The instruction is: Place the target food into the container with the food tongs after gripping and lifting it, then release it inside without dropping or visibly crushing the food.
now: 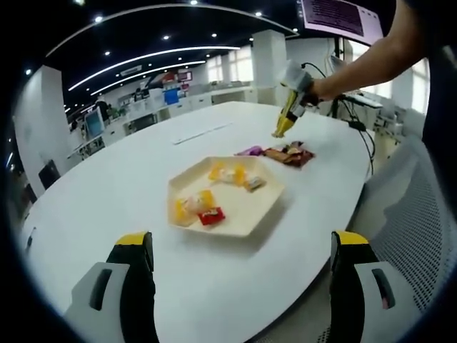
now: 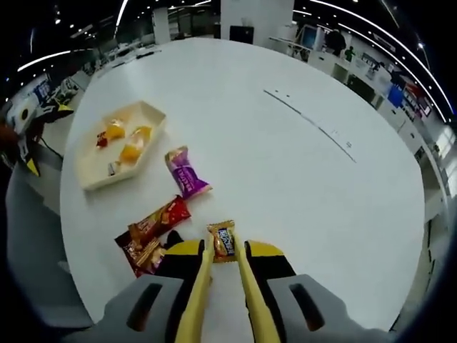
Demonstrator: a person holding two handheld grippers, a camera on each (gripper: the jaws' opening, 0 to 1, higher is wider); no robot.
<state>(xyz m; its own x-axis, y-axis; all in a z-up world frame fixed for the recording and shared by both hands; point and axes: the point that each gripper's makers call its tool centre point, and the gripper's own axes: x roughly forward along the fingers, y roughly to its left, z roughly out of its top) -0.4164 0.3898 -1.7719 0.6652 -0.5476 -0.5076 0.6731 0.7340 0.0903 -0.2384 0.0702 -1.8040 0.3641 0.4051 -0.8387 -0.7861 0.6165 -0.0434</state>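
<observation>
The right gripper holds yellow food tongs, and the tong tips stand narrow on both sides of a small orange snack packet that lies on the white surface, apparently not yet lifted. To do this step well, I think the tongs should close slowly on the packet's middle, only enough that it does not slip, then rise straight before moving to the cream tray, which is well apart at the surface's edge. The red packets lie just beside, so the tips should not catch them. The left gripper waits with its fingers wide and empty.
</observation>
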